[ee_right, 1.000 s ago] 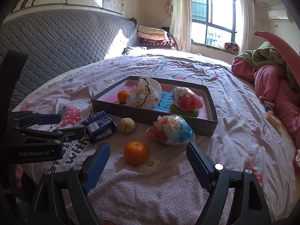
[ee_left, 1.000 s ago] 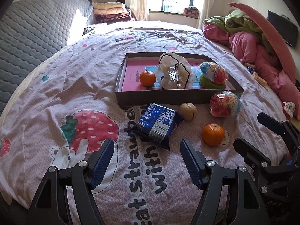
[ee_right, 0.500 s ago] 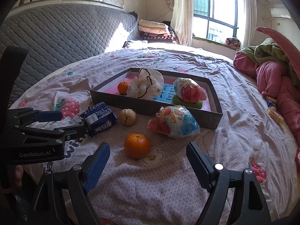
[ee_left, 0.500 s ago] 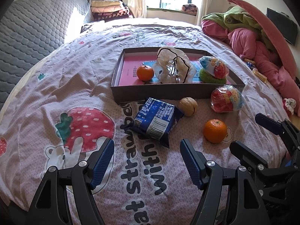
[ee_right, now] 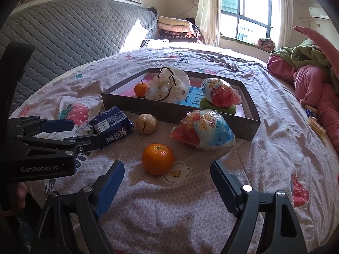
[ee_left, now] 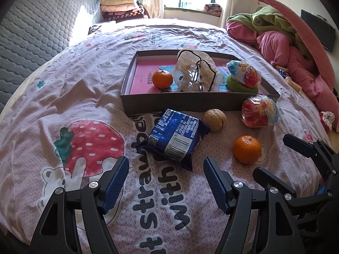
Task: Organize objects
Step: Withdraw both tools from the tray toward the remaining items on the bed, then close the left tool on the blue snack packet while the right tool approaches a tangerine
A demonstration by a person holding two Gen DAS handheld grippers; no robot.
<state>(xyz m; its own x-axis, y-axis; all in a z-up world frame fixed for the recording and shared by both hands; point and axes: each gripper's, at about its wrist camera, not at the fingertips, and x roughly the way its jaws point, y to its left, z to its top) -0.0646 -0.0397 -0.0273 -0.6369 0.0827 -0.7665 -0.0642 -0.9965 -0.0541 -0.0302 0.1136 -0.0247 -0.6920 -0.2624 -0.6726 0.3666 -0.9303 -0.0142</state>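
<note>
1. The left gripper (ee_left: 166, 176) hangs over the bed (ee_left: 53, 97) with its blue-padded jaws wide apart and nothing between them.
2. Just ahead of the left gripper lies a blue snack packet (ee_left: 174, 135), shiny and crinkled, with white print and a barcode on the end nearest the jaws; it is tilted and rests on the printed sheet.
3. Beyond the packet, slightly right, a tan walnut (ee_left: 215, 119) sits close to the front wall of the box (ee_left: 180, 104).
4. The right gripper (ee_right: 167, 183) also has its jaws spread apart, empty.
5. Directly ahead of the right gripper, near its jaws, is an orange (ee_right: 157, 158), round and bright, with a small green stem mark on top.
6. Farther ahead and right of that orange lies a toy egg (ee_right: 203, 130) in clear wrap, red and blue, touching the box's front wall.
7. Inside the shallow grey box, past all of these, are a second orange (ee_left: 162, 79), a crumpled clear bag (ee_left: 197, 76) with dark cord, and another wrapped egg (ee_left: 243, 74) on a green pad (ee_left: 237, 86).
</note>
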